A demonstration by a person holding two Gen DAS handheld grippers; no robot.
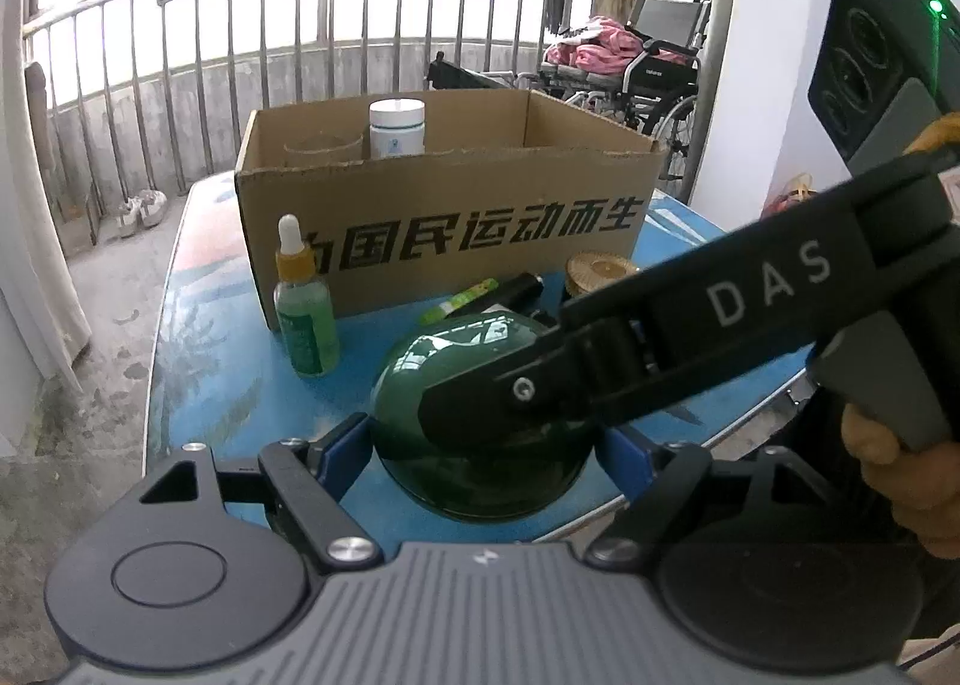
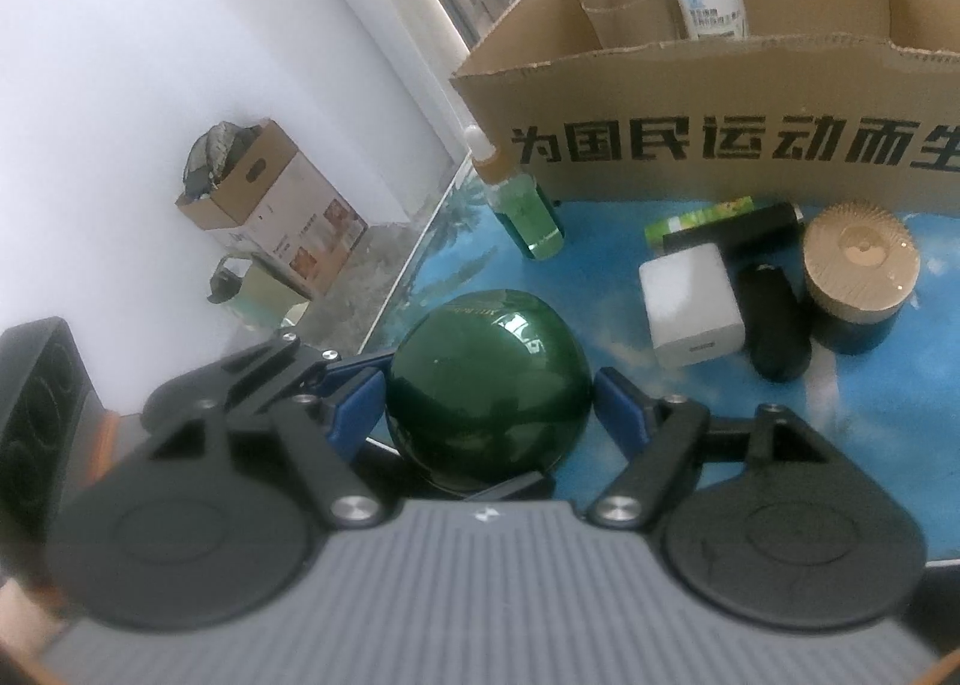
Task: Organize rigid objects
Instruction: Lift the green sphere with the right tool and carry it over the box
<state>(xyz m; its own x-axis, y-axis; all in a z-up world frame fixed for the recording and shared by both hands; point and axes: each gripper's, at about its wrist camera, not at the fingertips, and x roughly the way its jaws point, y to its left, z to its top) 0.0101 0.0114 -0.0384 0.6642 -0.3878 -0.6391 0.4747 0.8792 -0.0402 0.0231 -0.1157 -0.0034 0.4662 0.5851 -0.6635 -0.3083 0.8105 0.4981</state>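
A glossy dark green round jar sits at the near edge of the blue table. My left gripper has its blue pads on both sides of the jar, touching it. My right gripper also brackets the same jar; its left pad touches and its right pad stands just off it. The right gripper's body crosses over the jar in the left wrist view. A cardboard box behind holds a white bottle and a clear glass.
On the table stand a green dropper bottle, a white charger, a black oval object, a black tube, a green stick and a gold-lidded jar. Railing and a wheelchair lie beyond.
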